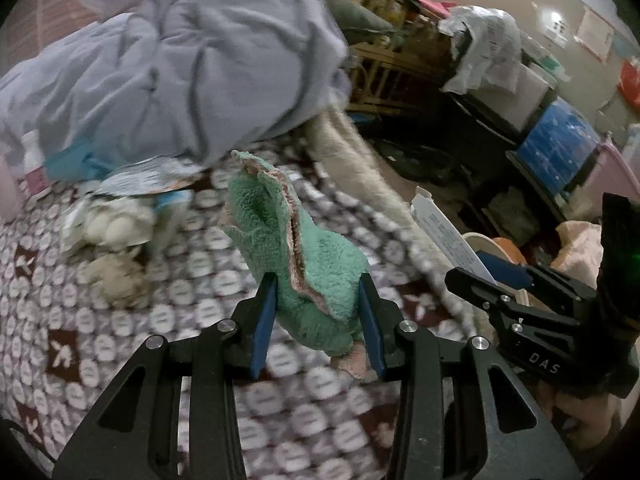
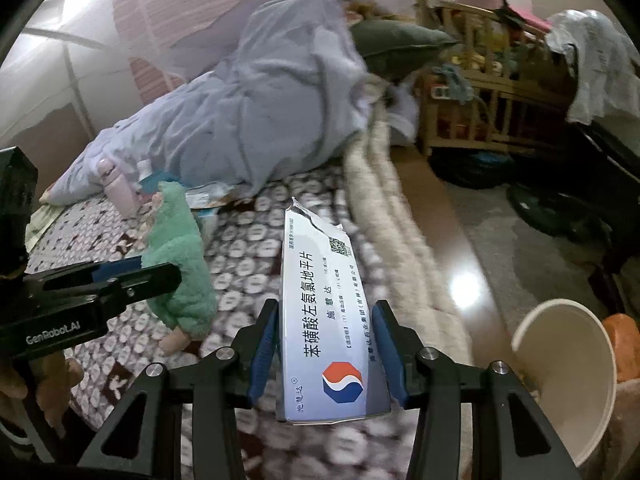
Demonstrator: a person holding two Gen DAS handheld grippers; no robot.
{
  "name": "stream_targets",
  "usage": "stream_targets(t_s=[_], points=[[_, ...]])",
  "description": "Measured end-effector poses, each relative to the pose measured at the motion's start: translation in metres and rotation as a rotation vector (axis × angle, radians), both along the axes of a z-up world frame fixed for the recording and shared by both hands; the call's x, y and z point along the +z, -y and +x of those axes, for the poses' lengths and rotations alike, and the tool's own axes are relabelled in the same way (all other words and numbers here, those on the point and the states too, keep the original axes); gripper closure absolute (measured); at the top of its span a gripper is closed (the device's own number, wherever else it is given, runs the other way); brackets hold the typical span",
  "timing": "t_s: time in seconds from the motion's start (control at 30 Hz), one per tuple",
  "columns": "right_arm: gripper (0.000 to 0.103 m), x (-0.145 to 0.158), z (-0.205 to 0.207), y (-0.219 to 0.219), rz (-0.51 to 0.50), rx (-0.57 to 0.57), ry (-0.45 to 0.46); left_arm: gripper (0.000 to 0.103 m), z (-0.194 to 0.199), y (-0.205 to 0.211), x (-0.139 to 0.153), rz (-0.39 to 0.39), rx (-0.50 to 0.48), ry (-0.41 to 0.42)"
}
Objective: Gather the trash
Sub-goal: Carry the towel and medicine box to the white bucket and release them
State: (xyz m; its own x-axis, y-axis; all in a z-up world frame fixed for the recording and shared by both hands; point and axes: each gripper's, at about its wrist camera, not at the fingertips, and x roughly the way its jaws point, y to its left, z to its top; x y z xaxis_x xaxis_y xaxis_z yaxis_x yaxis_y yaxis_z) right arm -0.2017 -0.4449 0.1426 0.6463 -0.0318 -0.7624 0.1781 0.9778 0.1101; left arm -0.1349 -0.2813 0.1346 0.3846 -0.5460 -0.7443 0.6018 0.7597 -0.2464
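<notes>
Left tool round green cloth — right tool (medicine box)

light: dim indoor, cool cast | glare: a bright spot is reflecting off the floor in the right wrist view | blur: bedspread and quilt are smearing with motion | edges: fisheye is bending and vignetting the corners black | sharpest: box print
</notes>
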Motion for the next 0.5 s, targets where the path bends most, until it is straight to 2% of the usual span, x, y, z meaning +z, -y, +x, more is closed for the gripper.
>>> stream_targets(t_s=[0.5], points=[[0.057,-0.002,-0.060,0.088,-0.008,-0.216,-0.021,0.066,-0.034,0.107,0.002,-0.013,-0.190,-0.018]])
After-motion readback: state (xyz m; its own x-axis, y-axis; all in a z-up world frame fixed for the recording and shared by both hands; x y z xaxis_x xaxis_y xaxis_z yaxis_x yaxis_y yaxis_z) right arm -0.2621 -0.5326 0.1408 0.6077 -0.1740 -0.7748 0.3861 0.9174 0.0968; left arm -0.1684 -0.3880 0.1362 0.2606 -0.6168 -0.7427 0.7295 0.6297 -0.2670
